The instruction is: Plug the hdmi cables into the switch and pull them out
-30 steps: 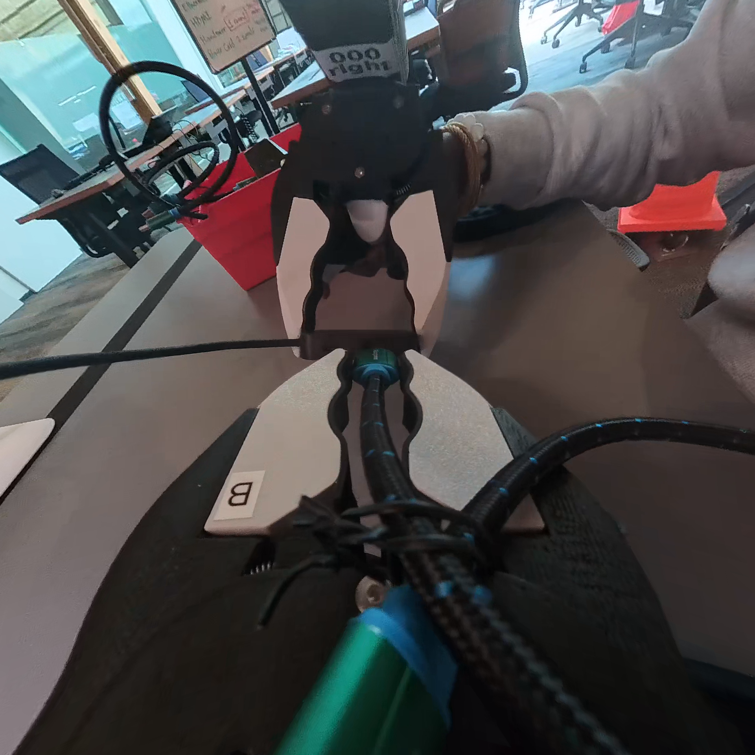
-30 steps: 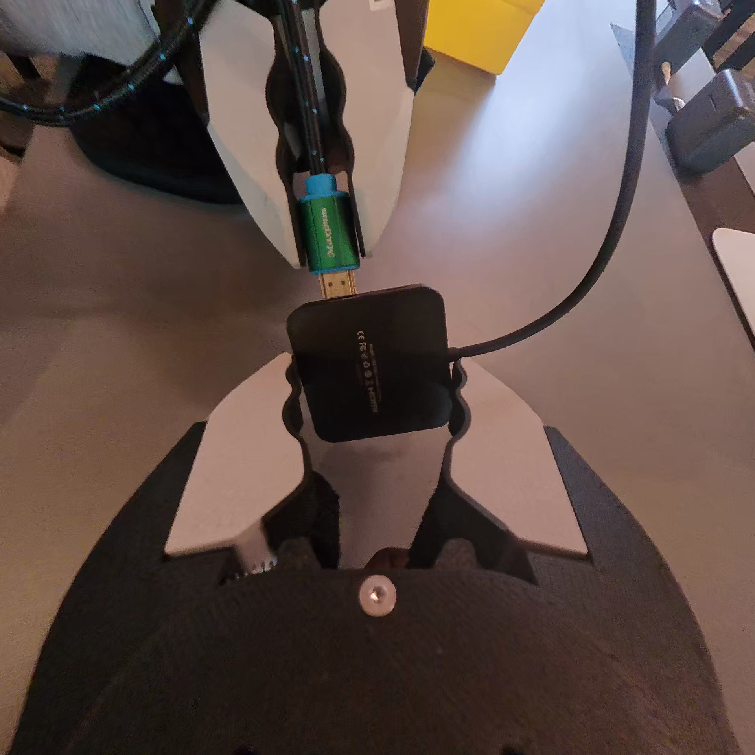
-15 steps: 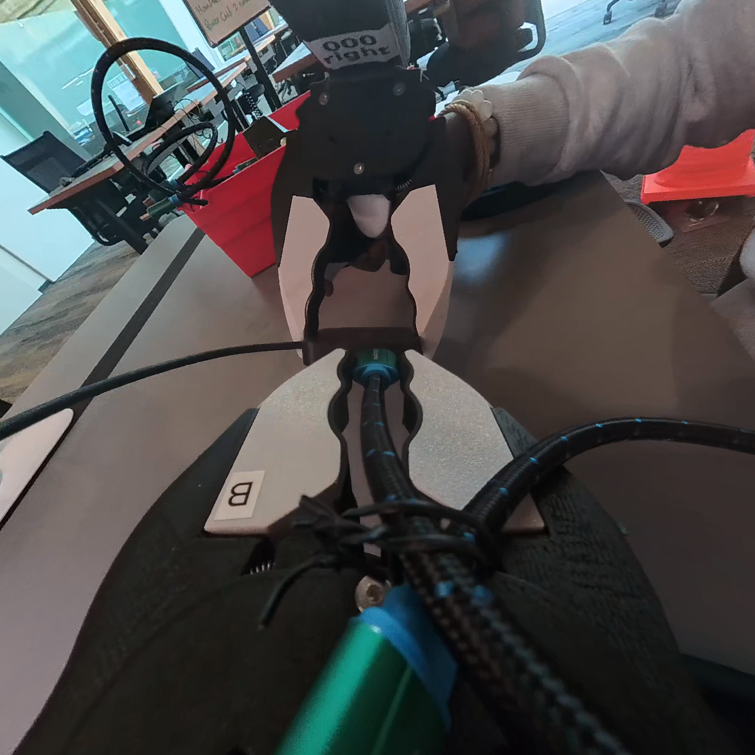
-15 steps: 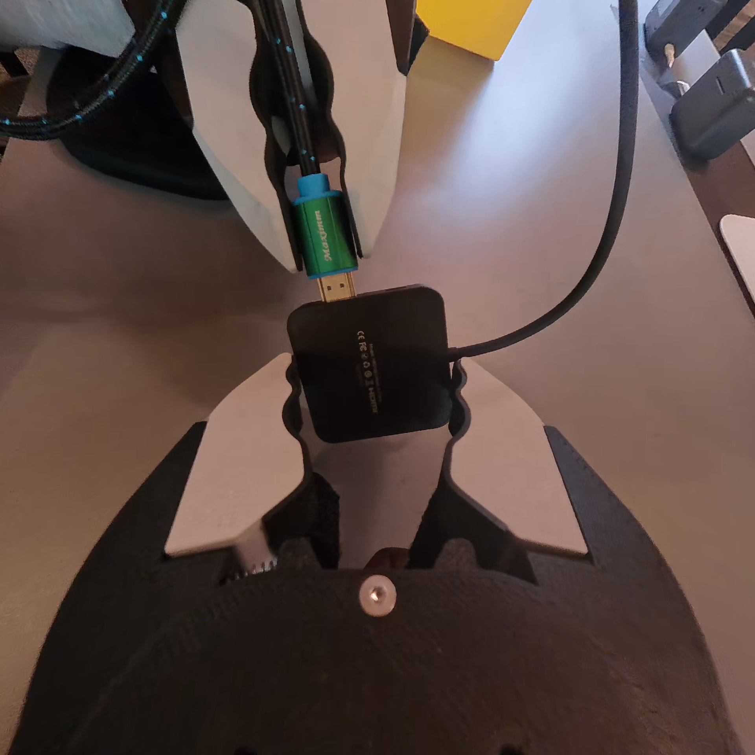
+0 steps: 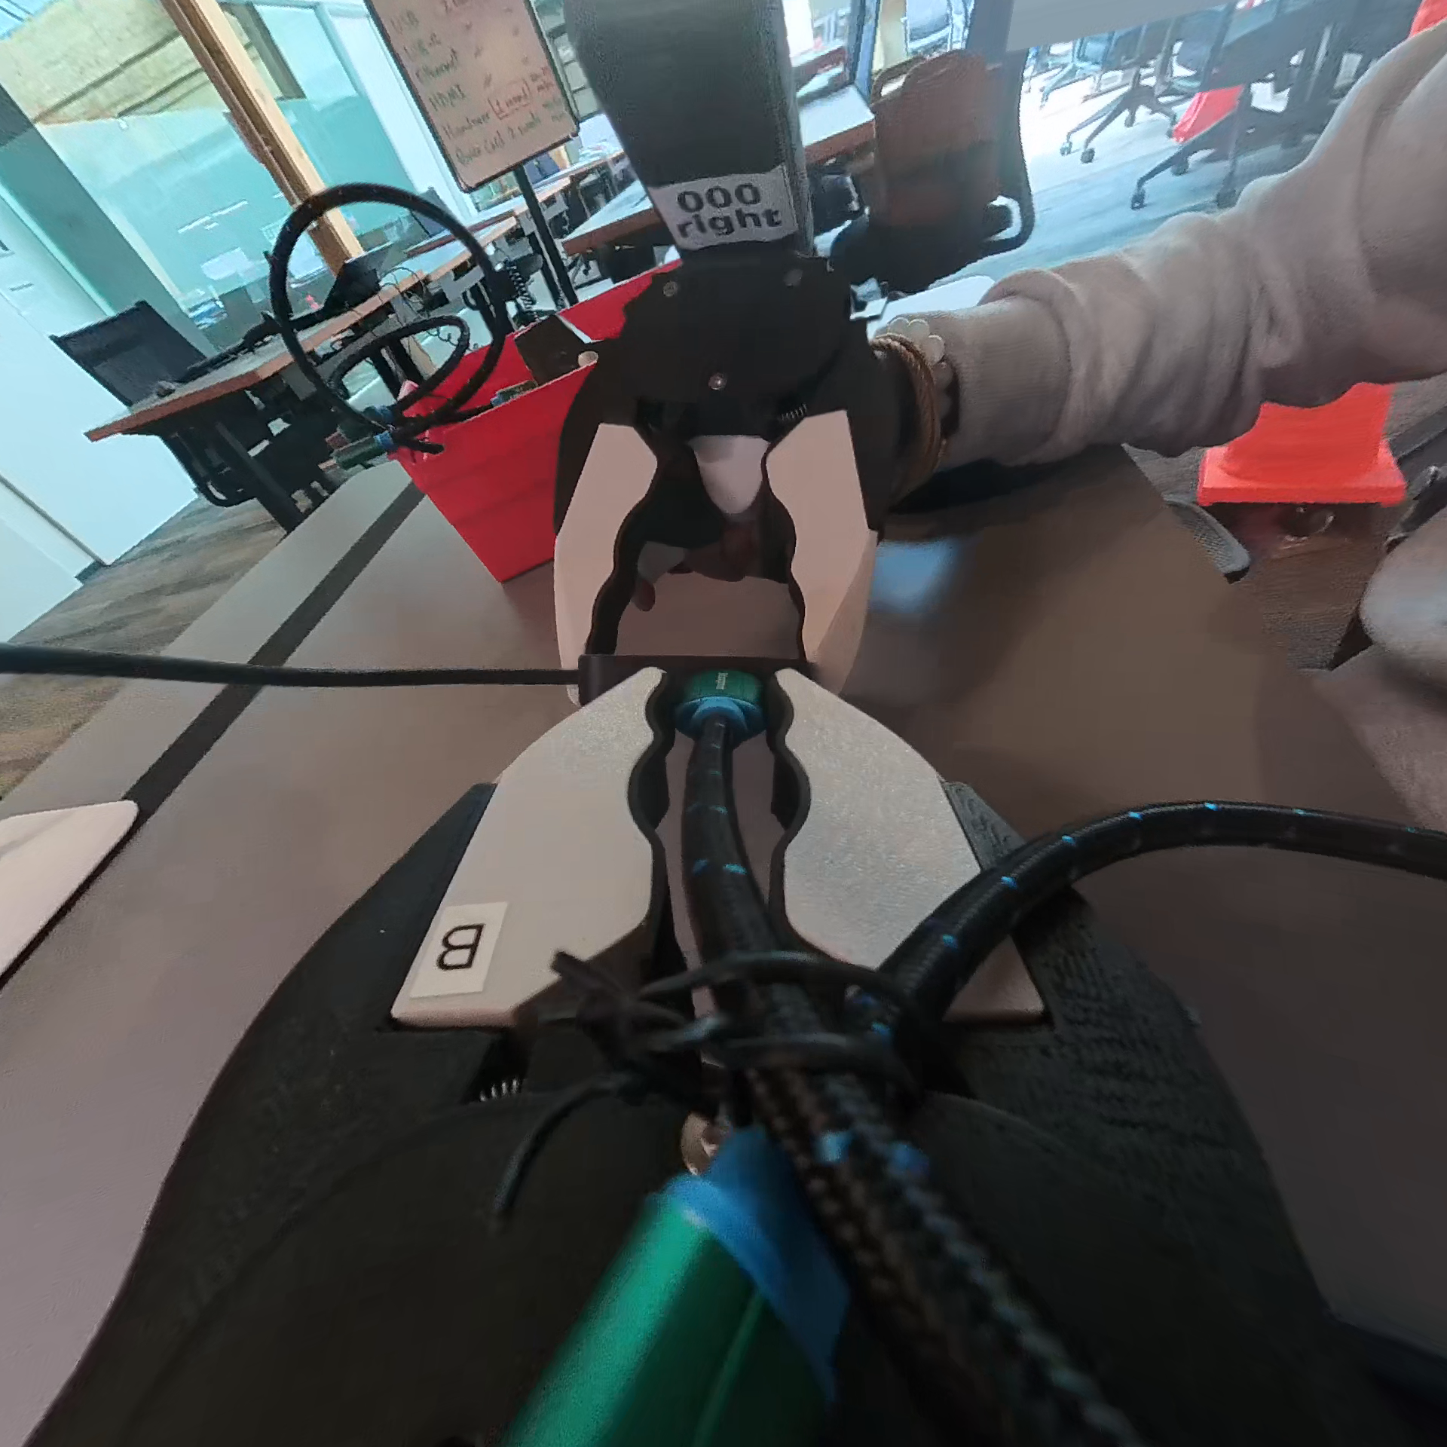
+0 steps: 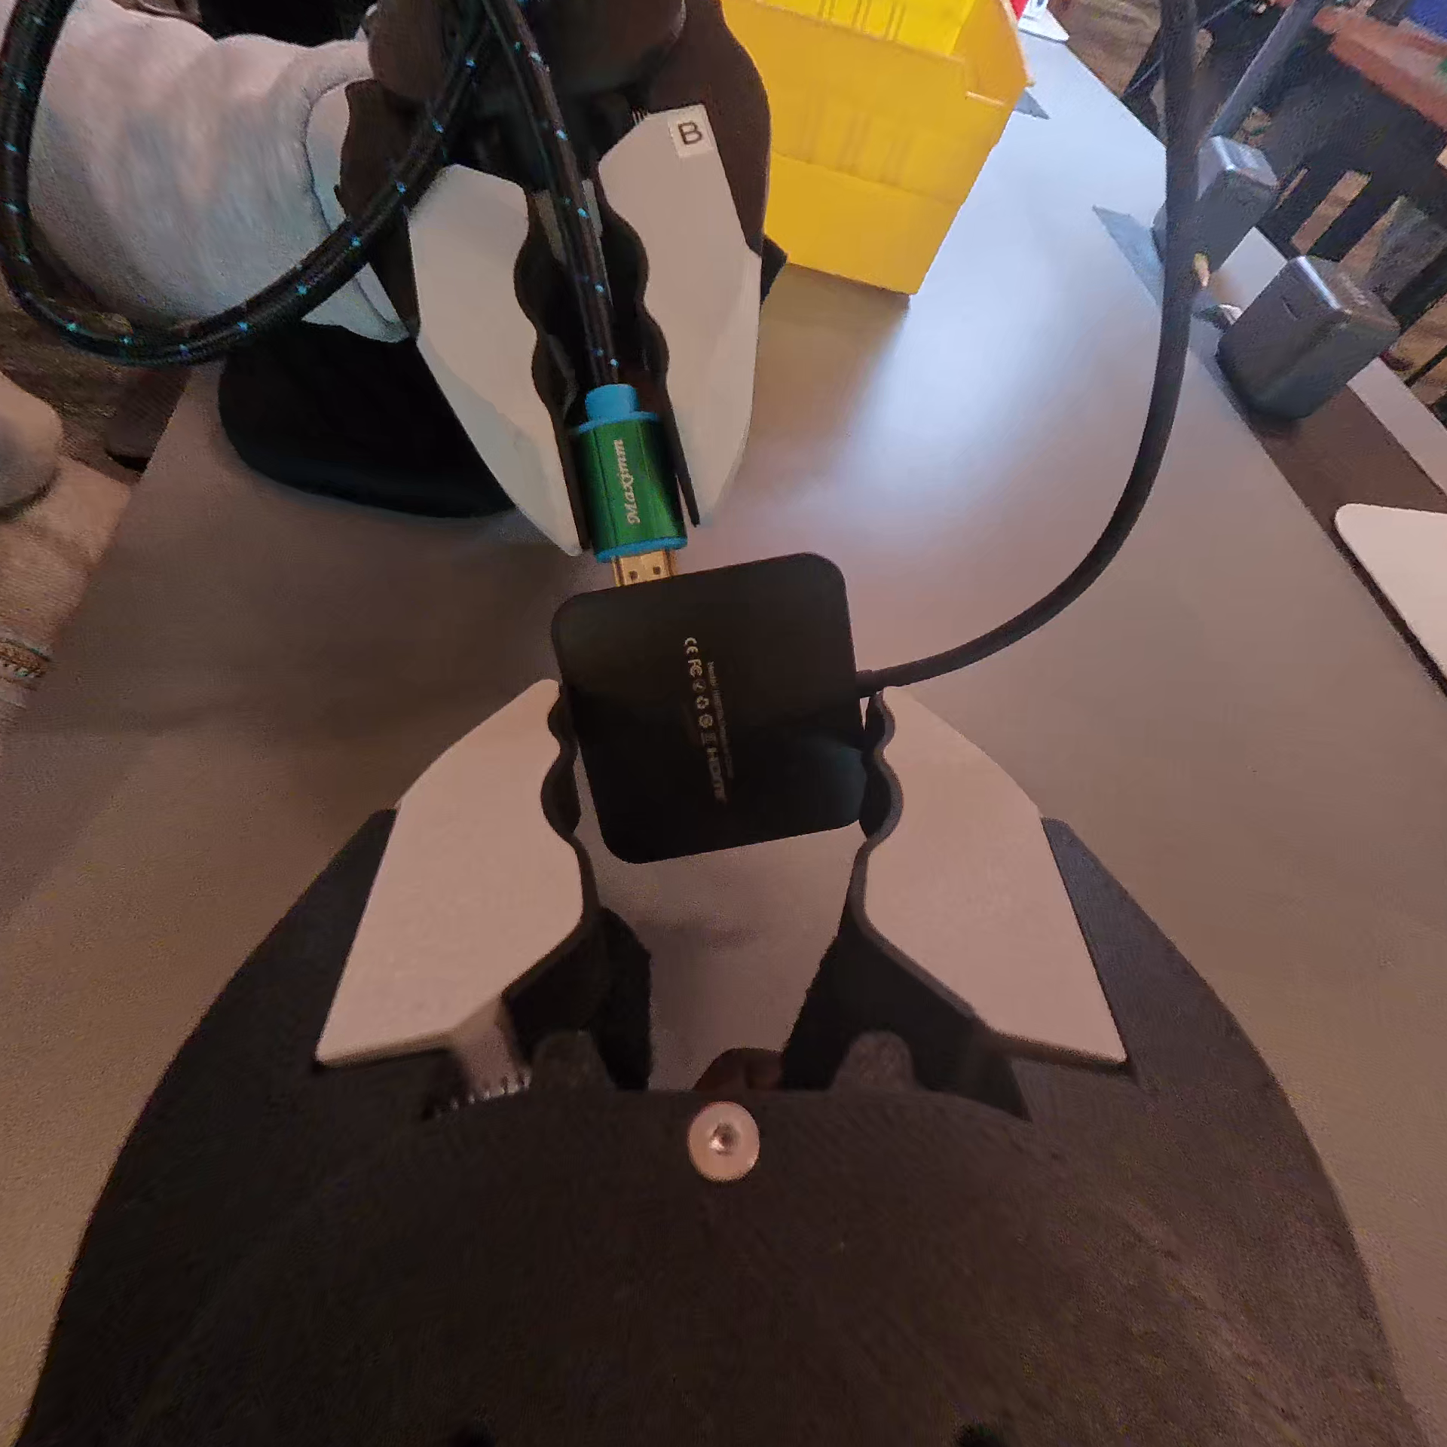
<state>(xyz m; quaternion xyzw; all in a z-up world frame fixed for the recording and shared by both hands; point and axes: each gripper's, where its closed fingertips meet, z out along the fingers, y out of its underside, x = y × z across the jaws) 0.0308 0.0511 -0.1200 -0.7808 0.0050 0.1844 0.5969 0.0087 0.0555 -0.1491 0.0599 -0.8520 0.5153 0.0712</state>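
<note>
My right gripper (image 6: 712,697) is shut on a flat black HDMI switch (image 6: 709,705), which lies on the grey table; its thin black lead (image 6: 1127,501) runs off to the right. My left gripper (image 5: 716,681) is shut on a green HDMI plug (image 6: 626,493) with a blue collar and a braided black cable (image 5: 712,846). The plug's gold tip (image 6: 642,565) touches the switch's far left edge, slightly angled. In the left wrist view the switch (image 5: 697,665) shows as a dark strip just past the plug (image 5: 719,693), with the right gripper (image 5: 712,658) facing me.
A yellow bin (image 6: 869,133) stands beyond the left gripper. Dark grey power bricks (image 6: 1308,344) lie at the table's right edge. A red bin (image 5: 509,470) with coiled cables (image 5: 376,313) stands behind the right gripper. A second green plug (image 5: 689,1323) hangs by my left gripper's base.
The left gripper and green plug have tilted and shifted a little, and the views have moved. The gold tip stays at the switch's edge.
</note>
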